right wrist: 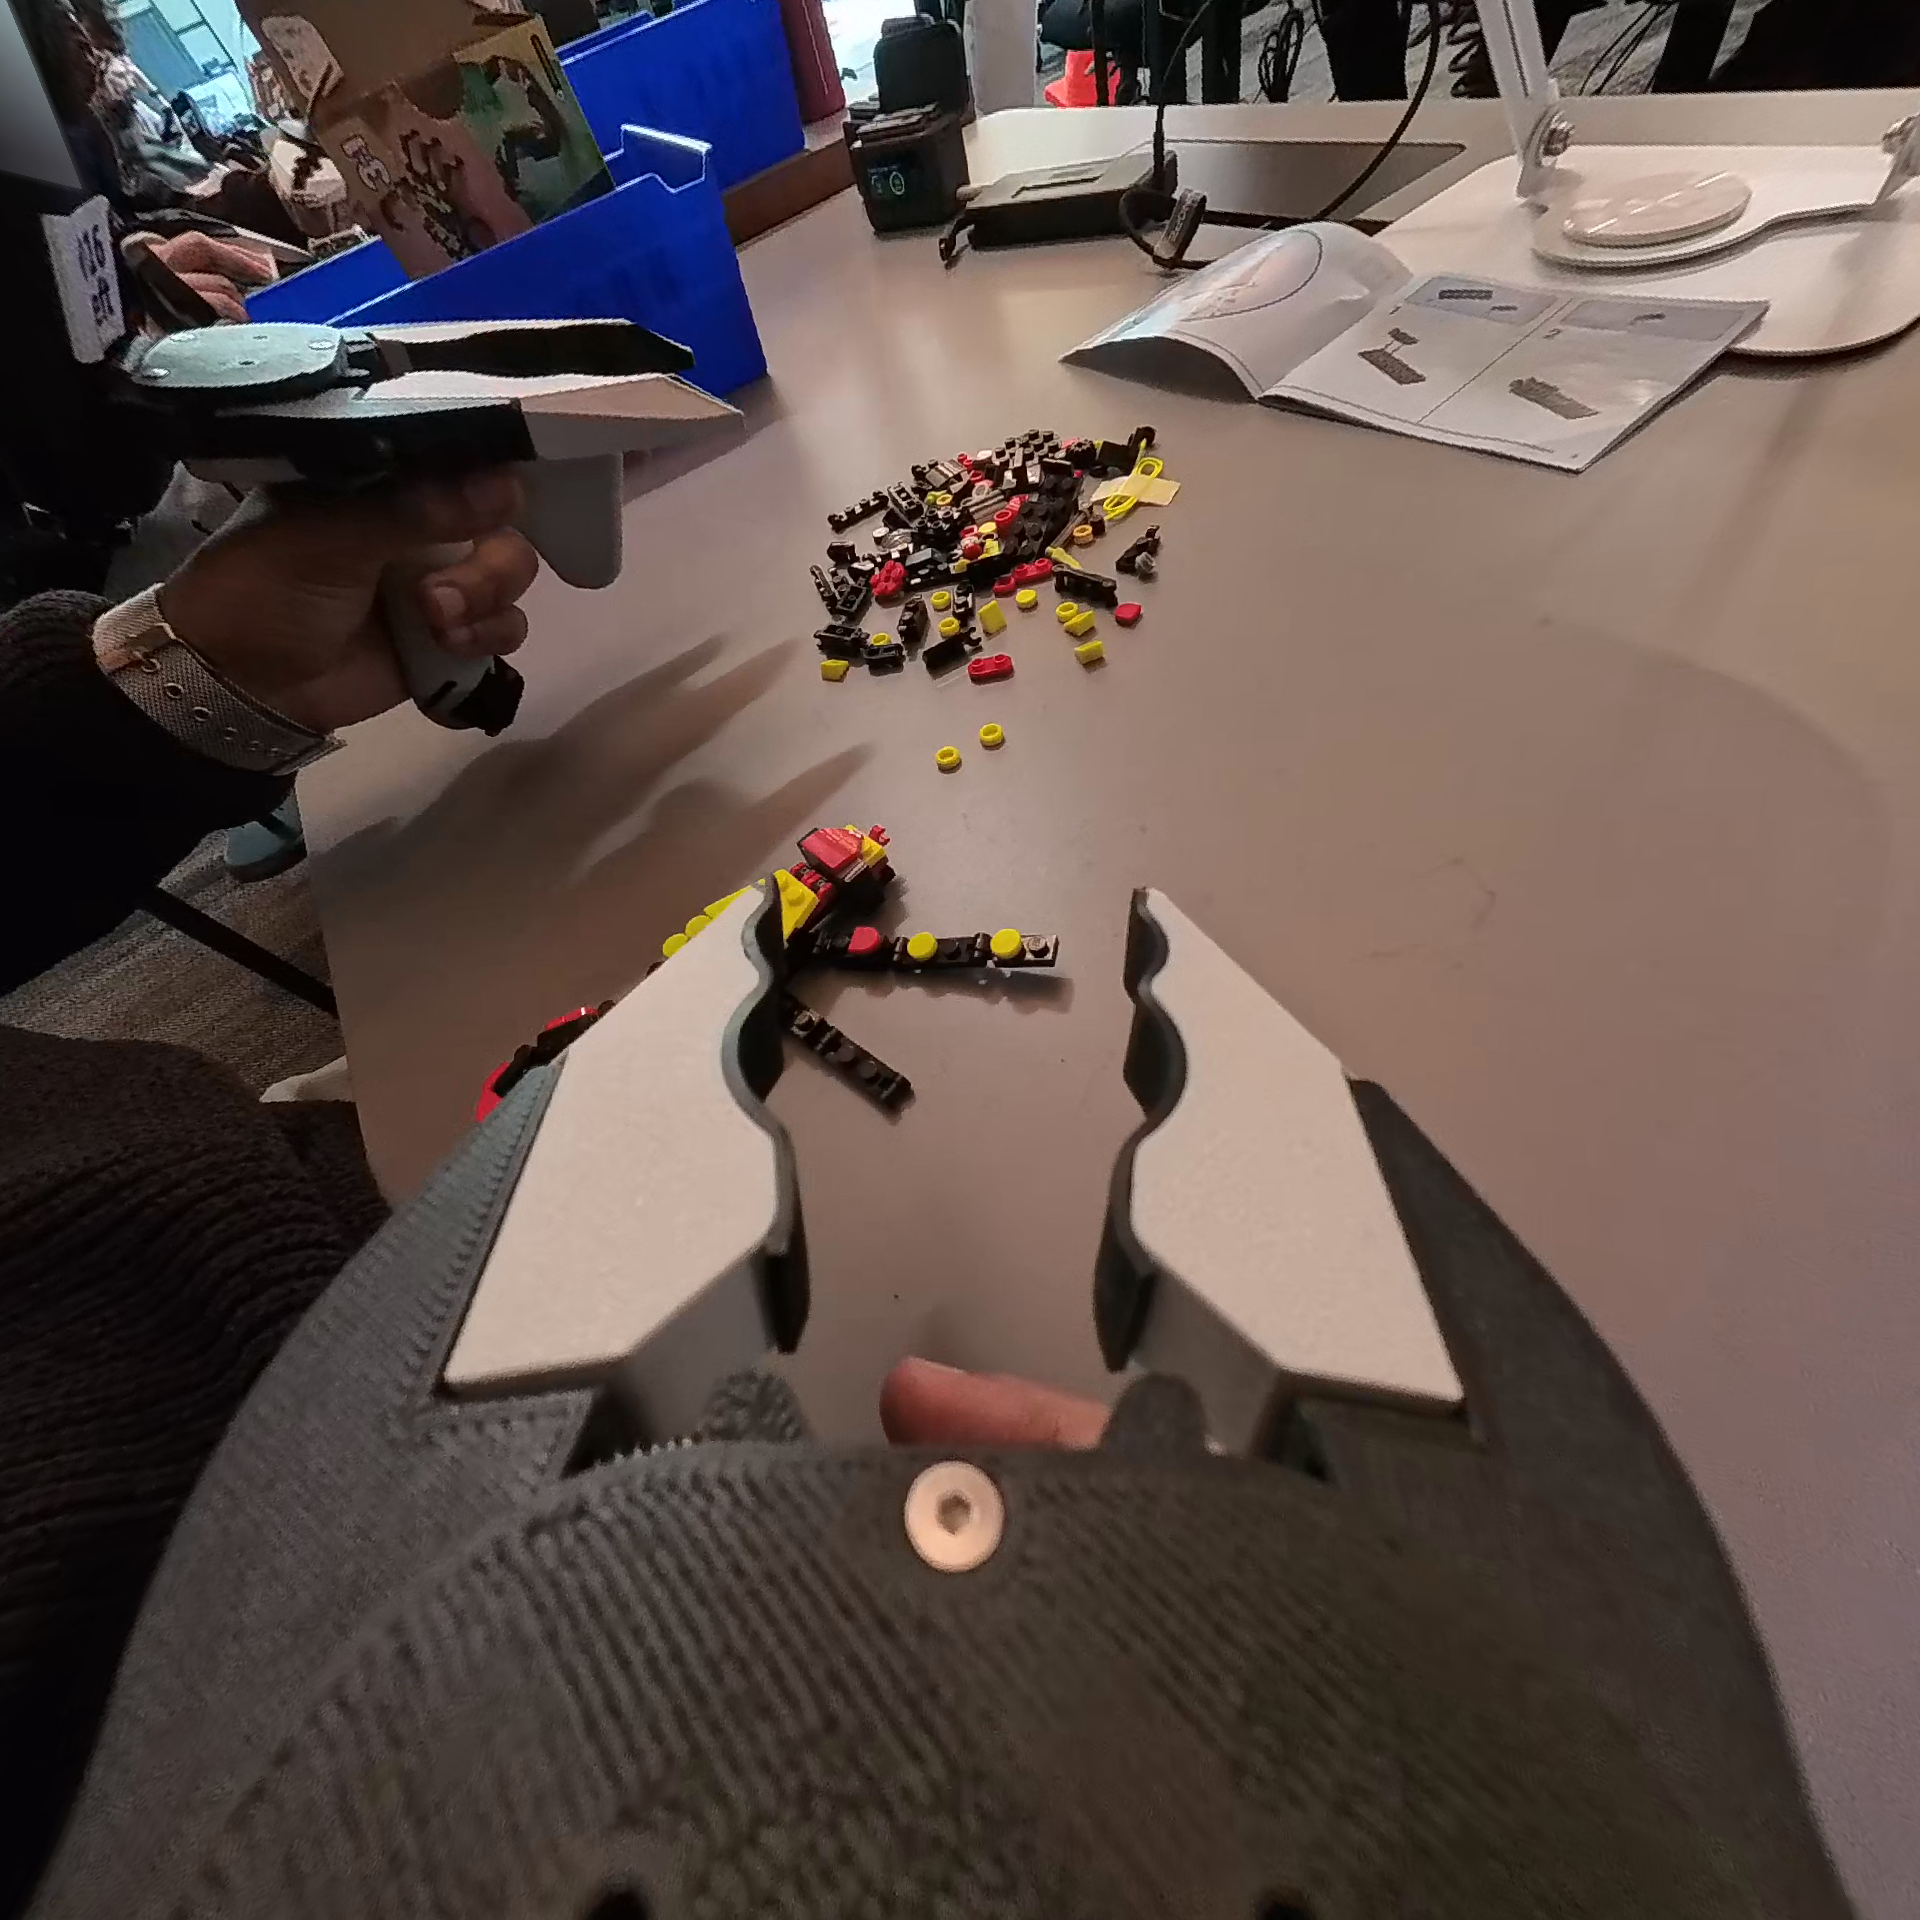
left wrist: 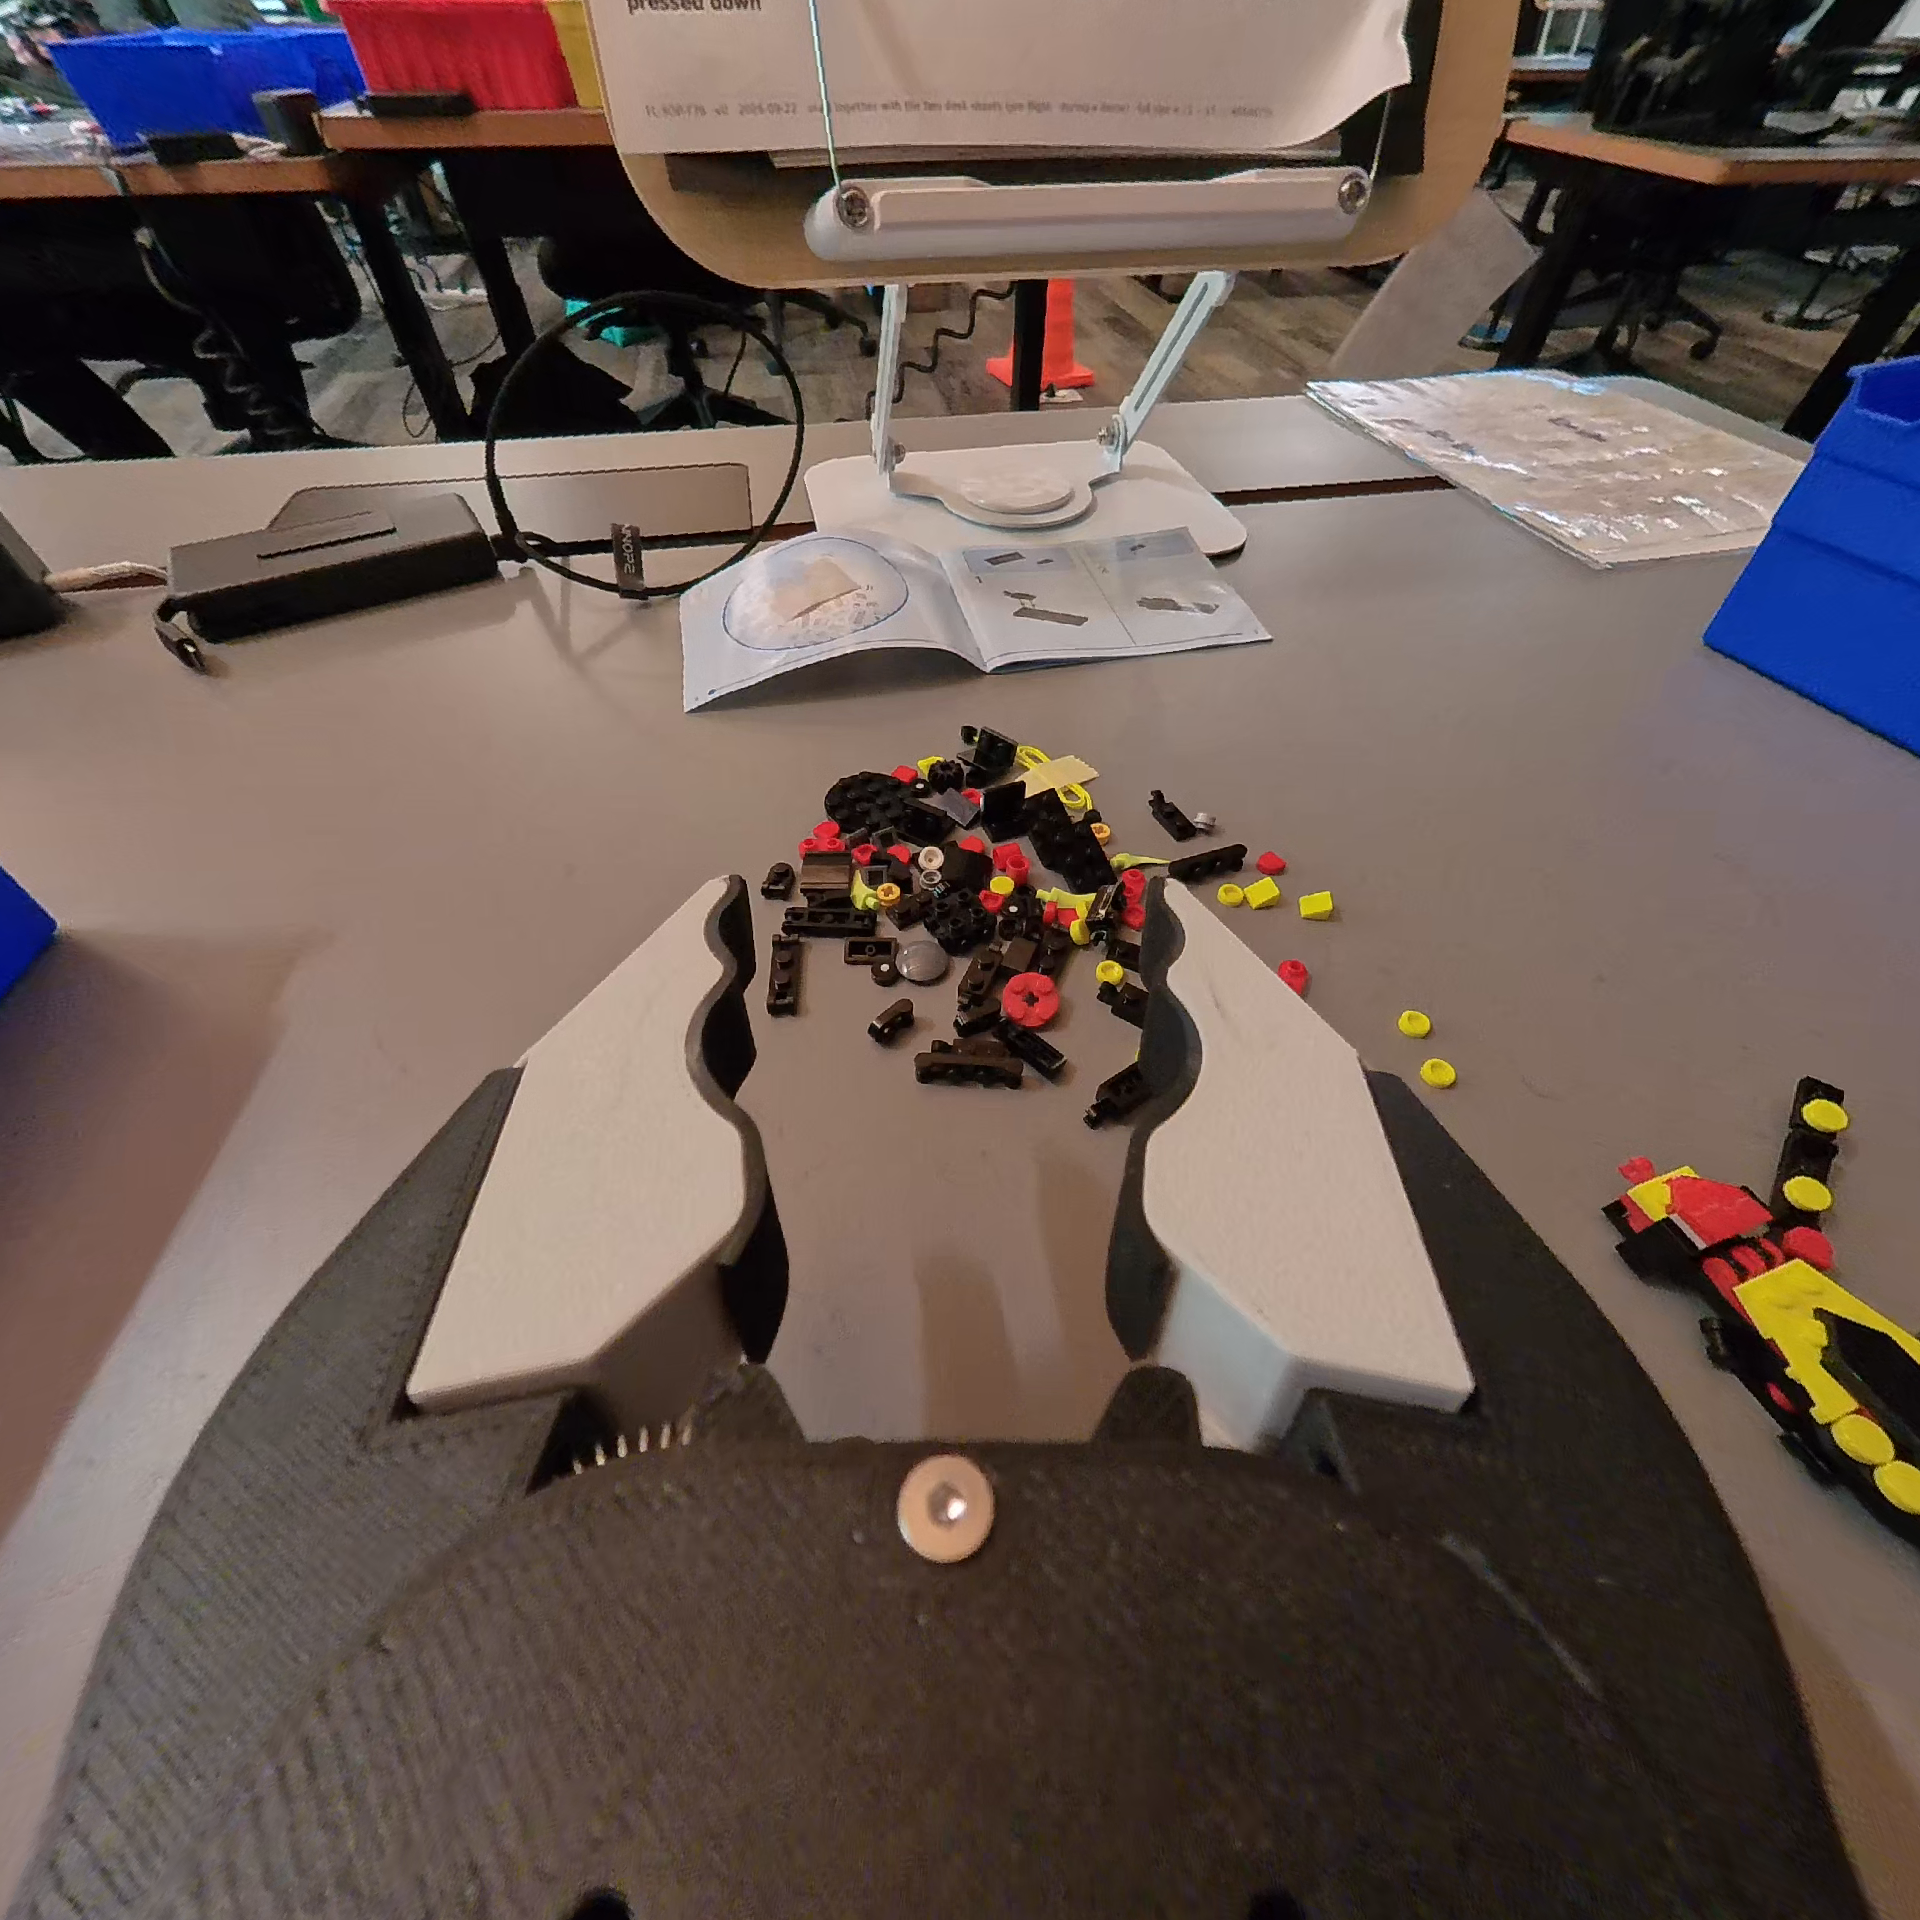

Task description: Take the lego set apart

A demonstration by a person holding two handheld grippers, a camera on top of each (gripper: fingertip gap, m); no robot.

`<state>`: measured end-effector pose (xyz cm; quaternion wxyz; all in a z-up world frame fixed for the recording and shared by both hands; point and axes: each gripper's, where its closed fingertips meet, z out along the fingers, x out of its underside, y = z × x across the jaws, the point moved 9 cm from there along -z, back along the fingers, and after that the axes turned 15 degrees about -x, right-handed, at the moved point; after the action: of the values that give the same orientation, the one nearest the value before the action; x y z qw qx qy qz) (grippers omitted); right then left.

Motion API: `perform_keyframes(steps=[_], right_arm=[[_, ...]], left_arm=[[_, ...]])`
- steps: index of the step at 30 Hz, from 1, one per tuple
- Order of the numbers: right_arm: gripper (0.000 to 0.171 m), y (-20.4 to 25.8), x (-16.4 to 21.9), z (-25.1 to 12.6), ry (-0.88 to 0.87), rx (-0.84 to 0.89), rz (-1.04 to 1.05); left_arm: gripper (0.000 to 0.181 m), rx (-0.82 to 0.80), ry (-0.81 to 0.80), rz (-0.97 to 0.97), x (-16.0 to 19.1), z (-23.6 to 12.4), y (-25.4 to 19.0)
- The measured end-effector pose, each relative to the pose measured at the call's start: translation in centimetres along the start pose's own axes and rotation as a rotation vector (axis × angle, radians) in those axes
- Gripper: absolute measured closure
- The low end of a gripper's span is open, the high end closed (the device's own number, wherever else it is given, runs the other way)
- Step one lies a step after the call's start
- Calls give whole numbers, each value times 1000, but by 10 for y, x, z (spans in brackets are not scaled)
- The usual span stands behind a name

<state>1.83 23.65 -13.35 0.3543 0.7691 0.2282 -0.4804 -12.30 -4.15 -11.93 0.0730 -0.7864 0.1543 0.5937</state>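
Lego model, partly built, lies on my table just ahead of my right gripper, near the loose bricks; my left gripper hovers, both jaws spread, empty.

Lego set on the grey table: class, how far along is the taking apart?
Done: a pile of loose pieces lies by the open booklet. In hand: nothing; the left gripper and right gripper are both open and empty. Left: the red, yellow and black model with its studded black strips, joined, beside the right gripper.
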Motion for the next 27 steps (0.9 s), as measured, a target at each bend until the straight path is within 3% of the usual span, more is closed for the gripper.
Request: perform_keyframes(steps=[27], right_arm=[[107,0,2,2,19,-5,-1]], left_arm=[[108,1,9,4,2,1,0]])
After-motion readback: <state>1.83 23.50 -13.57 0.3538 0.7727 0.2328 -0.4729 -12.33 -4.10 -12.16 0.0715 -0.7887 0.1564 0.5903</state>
